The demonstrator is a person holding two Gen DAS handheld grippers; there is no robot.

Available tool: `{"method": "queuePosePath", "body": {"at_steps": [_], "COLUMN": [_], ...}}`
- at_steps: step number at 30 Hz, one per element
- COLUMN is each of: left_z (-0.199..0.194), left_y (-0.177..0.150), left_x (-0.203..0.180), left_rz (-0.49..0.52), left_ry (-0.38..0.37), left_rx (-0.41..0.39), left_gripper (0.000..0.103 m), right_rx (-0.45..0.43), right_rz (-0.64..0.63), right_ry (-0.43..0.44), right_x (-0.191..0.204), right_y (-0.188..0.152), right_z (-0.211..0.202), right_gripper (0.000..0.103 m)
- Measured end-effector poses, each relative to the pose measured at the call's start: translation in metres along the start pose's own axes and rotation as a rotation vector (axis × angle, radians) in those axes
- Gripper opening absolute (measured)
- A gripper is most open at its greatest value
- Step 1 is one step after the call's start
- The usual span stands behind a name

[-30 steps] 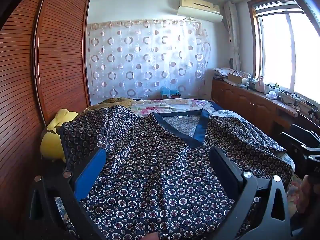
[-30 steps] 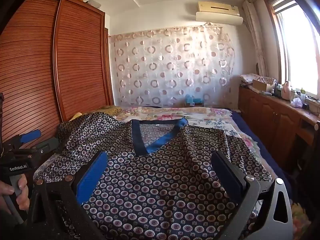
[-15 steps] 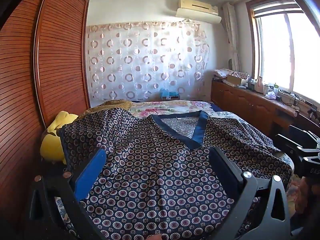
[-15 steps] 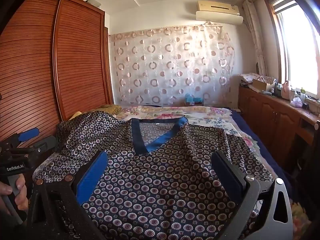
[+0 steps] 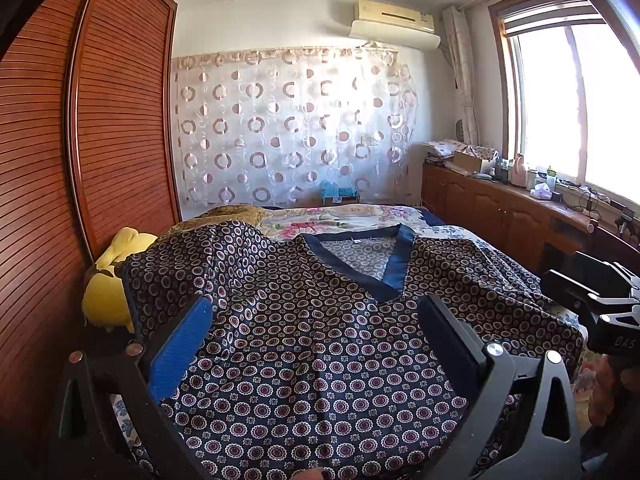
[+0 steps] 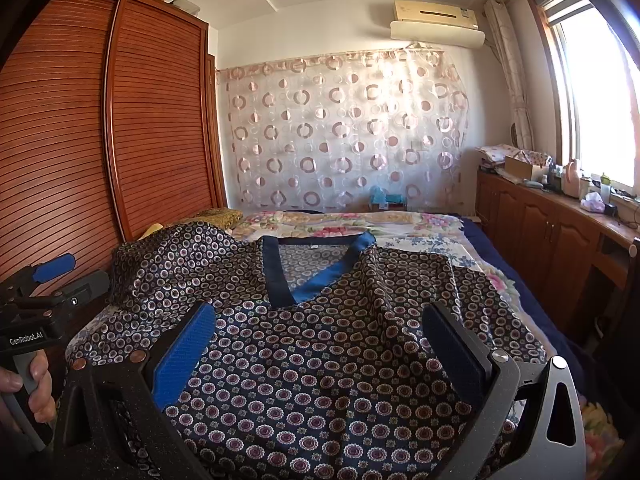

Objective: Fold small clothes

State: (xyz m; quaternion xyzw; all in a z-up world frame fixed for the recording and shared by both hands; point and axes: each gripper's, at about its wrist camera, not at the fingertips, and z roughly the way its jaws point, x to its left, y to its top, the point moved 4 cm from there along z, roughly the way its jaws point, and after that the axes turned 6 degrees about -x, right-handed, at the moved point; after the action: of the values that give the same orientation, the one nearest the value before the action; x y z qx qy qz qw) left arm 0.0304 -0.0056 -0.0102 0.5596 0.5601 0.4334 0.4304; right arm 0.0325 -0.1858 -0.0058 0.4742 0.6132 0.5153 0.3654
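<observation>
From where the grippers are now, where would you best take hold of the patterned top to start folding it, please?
Grip the patterned top at its near hem, one tool per corner, coming in low from the near bed edge. It lies spread flat, V-neck away, and both open tools, left tool and right tool, already face that hem.

A yellow plush toy [image 5: 110,280] beside the slatted wardrobe [image 5: 80,152] — circle-patterned curtain [image 5: 292,128] and air conditioner [image 5: 394,22] behind
</observation>
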Motion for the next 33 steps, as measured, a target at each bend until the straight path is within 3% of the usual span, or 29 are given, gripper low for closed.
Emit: {"method": "queuePosePath", "body": {"at_steps": [33], "left_z": [-0.0028], "left_y": [-0.0007], "left_x": [-0.0009], "left_rz": [0.004], "left_ry": [0.0], "left_rx": [-0.005], "left_gripper": [0.103], "right_rx": [0.002], "right_rz": [0.006], "right_ry": [0.001], "right_x": [0.0005], "right_y": [0.0004], "right_z": [-0.0007], "right_gripper": [0.103]}}
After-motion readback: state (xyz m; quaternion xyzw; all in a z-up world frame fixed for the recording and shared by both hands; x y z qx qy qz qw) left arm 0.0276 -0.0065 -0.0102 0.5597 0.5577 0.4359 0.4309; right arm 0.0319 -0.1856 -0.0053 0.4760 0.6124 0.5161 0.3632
